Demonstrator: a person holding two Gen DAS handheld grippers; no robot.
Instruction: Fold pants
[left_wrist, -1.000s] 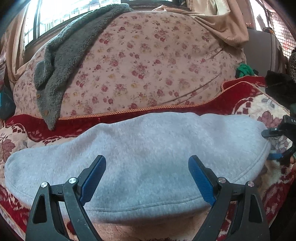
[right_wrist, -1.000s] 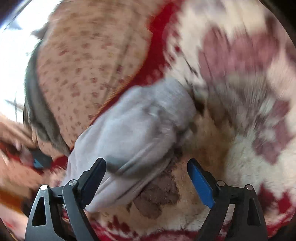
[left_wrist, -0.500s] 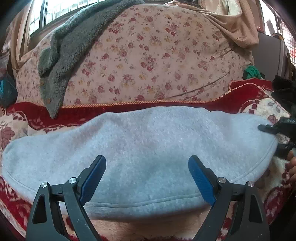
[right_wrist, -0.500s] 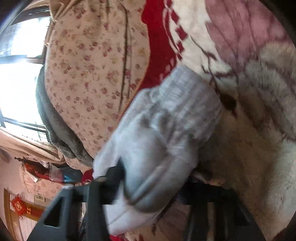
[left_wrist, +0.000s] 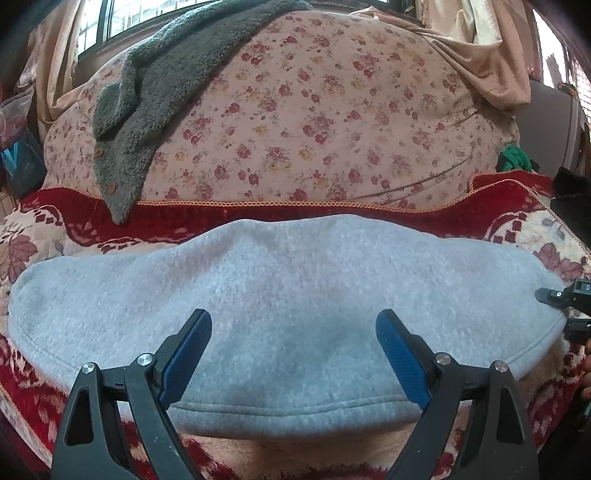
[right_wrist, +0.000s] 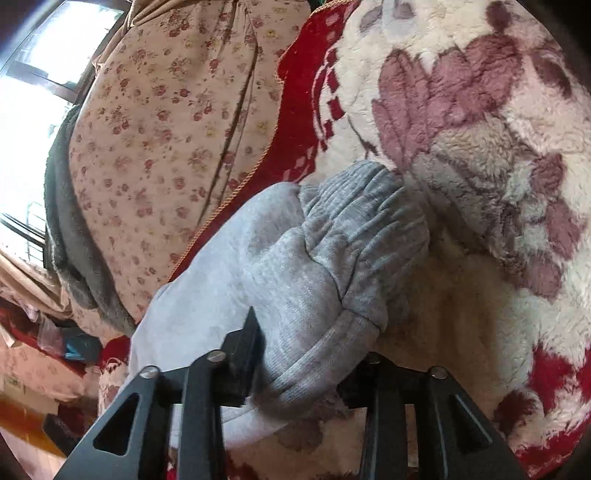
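Observation:
Grey fleece pants (left_wrist: 288, 295) lie flat across a red and cream floral blanket (left_wrist: 48, 236) in the left wrist view. My left gripper (left_wrist: 293, 339) is open just above their near edge and holds nothing. My right gripper (right_wrist: 299, 354) is shut on the pants (right_wrist: 295, 266) next to the ribbed cuffs (right_wrist: 365, 221) at their right end; cloth bulges up between the jaws. The right gripper also shows at the right edge of the left wrist view (left_wrist: 561, 306).
A big floral-covered cushion (left_wrist: 314, 122) rises behind the pants, with a dark grey fleece garment (left_wrist: 155, 85) draped over its left side. A window is behind. A green object (left_wrist: 511, 157) and a dark chair stand at far right.
My right gripper closed from open onto the cuff end of the pants. My left gripper moved slightly closer over the pants and stayed open.

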